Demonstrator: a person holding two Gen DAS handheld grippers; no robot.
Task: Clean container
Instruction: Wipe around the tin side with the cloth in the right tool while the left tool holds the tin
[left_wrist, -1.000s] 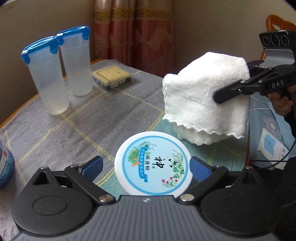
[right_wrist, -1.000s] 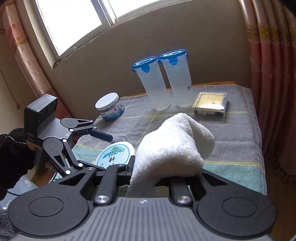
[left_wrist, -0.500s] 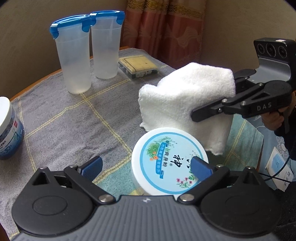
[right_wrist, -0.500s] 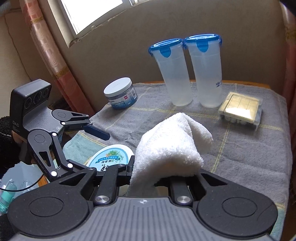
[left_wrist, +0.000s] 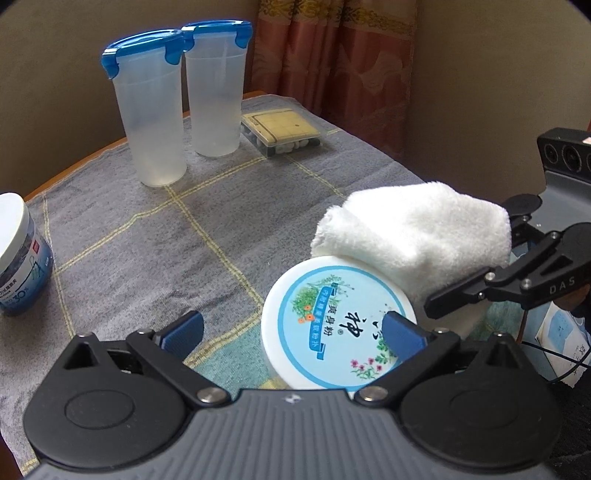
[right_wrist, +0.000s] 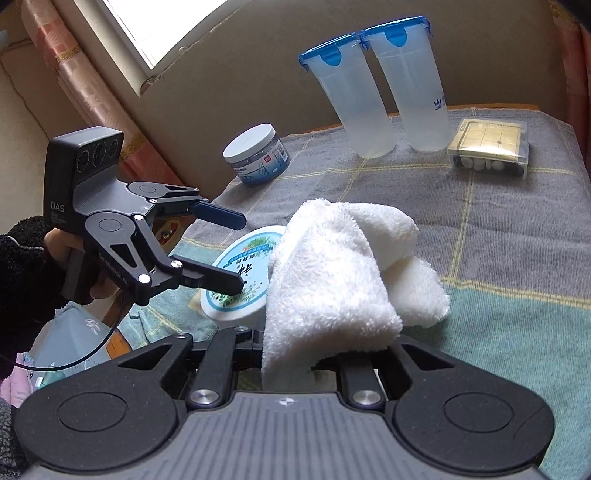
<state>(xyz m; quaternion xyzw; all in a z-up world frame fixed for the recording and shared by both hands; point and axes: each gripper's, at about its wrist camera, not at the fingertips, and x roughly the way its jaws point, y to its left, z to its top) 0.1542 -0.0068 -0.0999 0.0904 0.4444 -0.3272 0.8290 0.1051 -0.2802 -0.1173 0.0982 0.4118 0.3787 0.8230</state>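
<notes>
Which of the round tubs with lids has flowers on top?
The flat white tub between the left hand-held gripper's open fingers. Its lid has flowers and a blue ring; the jar at the table's far edge has a plain white lid.

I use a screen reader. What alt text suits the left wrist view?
A white towel held by the right gripper rests against a round white tin, which sits between the open left gripper's blue fingers. Behind stand two blue-lidded tumblers on grey cloth.

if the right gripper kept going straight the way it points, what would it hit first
Most likely the tablecloth just beyond the round tin. The right gripper, shut on the towel, tilts downward, and the towel would touch first; depth is unclear.
</notes>
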